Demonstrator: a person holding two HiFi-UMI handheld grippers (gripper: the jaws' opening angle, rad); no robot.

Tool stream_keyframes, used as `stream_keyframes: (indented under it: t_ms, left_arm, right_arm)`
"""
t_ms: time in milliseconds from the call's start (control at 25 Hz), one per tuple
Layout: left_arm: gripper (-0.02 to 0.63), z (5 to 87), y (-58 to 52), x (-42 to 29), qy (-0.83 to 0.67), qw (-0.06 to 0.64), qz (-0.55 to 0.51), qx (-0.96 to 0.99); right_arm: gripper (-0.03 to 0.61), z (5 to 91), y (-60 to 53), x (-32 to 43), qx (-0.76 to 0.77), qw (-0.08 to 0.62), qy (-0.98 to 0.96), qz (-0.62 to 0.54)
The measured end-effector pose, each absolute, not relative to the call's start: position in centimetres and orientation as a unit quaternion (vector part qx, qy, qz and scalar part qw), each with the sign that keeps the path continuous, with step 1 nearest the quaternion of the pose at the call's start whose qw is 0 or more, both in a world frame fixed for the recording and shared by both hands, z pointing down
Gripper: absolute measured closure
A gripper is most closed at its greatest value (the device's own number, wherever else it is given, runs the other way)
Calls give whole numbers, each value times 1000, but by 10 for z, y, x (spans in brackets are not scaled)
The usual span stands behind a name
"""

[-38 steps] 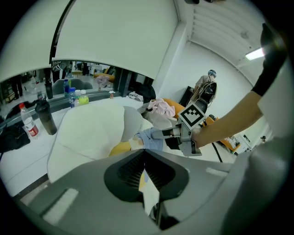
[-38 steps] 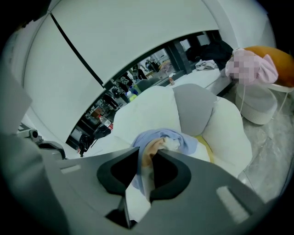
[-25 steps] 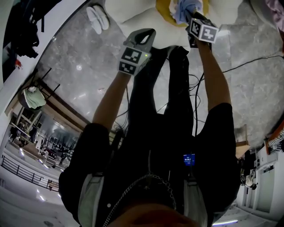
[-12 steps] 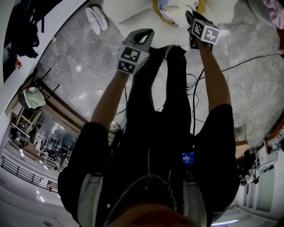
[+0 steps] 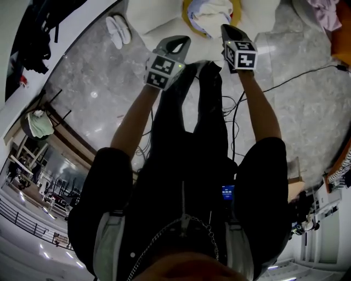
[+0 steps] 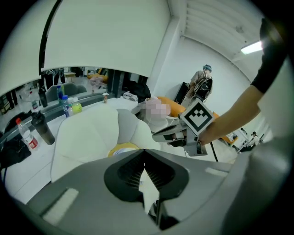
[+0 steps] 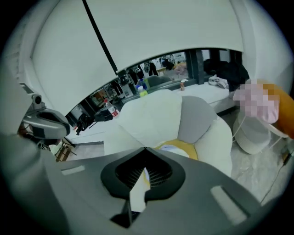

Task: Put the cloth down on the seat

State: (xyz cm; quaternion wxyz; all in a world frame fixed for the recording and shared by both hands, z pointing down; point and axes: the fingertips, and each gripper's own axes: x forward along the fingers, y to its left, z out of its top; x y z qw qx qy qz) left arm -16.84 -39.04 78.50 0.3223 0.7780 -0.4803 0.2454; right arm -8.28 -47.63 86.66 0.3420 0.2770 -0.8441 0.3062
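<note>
While the person stands facing the white padded armchair, a pair of white slippers lies on the grey marbled stone floor just left of it. The left gripper hovers in front of the armchair's left front edge, clear of the upholstery. Its own view shows the ribbed fingertips meeting at the tip with nothing caught between them.

The pale white-and-blue cloth lies crumpled on the round yellow seat cushion in the middle of the armchair, free of both grippers.

The right gripper hangs just in front of the armchair's seat, near the cloth but apart from it. Its fingertips are likewise drawn together and hold nothing.

To the right of the armchair a thin black cable trails across the floor. Behind the armchair, in the right gripper view, a long white ledge runs under a broad white wall panel. A few plastic bottles stand on it, left of the armchair's backrest.
</note>
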Motion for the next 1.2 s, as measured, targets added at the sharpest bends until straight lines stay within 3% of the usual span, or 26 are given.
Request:
stream_keyframes:
  t_ms: [680, 1200]
  left_arm:
    - [604, 630, -394, -141, -497, 266, 220, 796]
    - [604, 569, -404, -127, -502, 217, 194, 814]
  right_arm:
    - [577, 610, -459, -77, 279, 231, -908, 212]
    - [577, 535, -449, -69, 255, 209, -928, 175]
